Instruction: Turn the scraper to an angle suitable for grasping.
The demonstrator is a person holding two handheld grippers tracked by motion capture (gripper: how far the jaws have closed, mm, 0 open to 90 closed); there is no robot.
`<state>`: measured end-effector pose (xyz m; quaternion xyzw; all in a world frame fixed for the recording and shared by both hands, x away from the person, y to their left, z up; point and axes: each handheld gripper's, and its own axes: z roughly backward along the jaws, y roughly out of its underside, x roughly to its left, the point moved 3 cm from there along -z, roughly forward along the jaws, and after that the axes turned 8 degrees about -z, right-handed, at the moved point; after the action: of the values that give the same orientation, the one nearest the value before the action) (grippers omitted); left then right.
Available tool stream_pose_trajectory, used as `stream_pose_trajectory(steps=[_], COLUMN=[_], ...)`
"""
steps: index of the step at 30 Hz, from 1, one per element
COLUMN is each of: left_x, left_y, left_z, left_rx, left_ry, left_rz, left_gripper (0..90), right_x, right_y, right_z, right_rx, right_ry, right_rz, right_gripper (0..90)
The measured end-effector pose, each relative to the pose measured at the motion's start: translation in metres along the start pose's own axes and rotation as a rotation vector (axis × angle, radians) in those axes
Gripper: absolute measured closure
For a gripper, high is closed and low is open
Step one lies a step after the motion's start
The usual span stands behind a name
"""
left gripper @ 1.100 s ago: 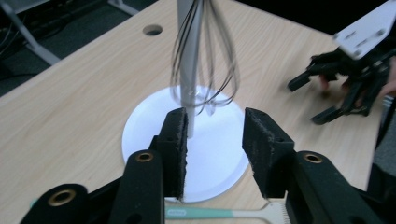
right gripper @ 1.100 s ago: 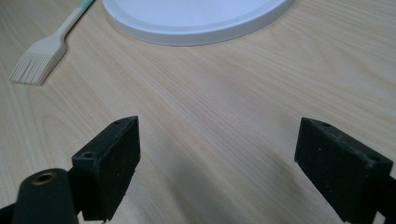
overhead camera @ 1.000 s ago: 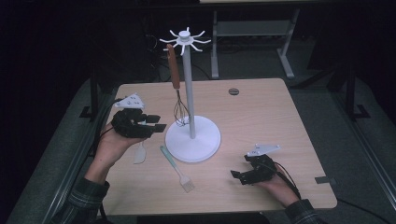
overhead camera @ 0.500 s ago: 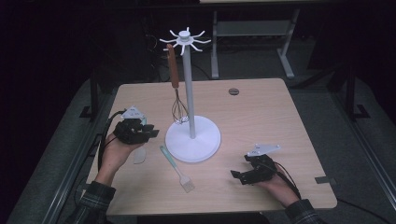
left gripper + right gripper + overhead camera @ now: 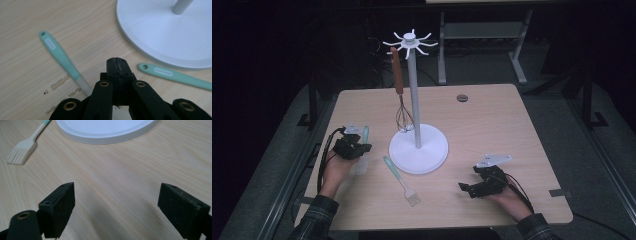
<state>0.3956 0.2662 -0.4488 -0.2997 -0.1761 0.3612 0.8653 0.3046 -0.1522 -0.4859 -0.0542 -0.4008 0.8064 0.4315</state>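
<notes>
I see a spatula (image 5: 363,150) with a mint-green handle and pale translucent blade. It lies flat on the counter (image 5: 492,125), left of the stand's white base (image 5: 432,155), handle pointing far.

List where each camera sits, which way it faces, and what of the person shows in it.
High view: above the near edge, looking forward and down on the table; both forearms, left tongs, right tongs.
Left gripper view: on the left tongs, looking along shut jaws at a spatula handle.
Right gripper view: on the right tongs, low over the wood, jaws open.
Shared: the white stand base and the pastry brush.
</notes>
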Motion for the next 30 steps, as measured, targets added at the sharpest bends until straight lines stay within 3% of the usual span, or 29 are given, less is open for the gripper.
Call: stream_pose_trajectory(steps=[4, 15, 22, 30], left_x=[0.003, 0.006, 0.006, 0.009], left_y=[0.009, 0.022, 0.024, 0.038], left_z=[-0.008, -0.02, -0.017, -0.003], left_rx=[0.023, 0.083, 0.094, 0.116], left_ry=[0.006, -0.005, 0.0, 0.01], left_rz=[0.02, 0.019, 0.027, 0.03], left_gripper=[90.0, 90.0, 90.0, 90.0], right_x=[0.0, 0.0, 0.0, -0.001], right_y=[0.0, 0.0, 0.0, 0.0], right_z=[0.0, 0.001, 0.001, 0.001], right_rx=[0.0, -0.001, -0.003, -0.003], right_ry=[-0.003, -0.004, -0.006, -0.005], right_rz=[0.003, 0.002, 0.003, -0.003], right_gripper=[14.4, 14.4, 14.5, 14.4])
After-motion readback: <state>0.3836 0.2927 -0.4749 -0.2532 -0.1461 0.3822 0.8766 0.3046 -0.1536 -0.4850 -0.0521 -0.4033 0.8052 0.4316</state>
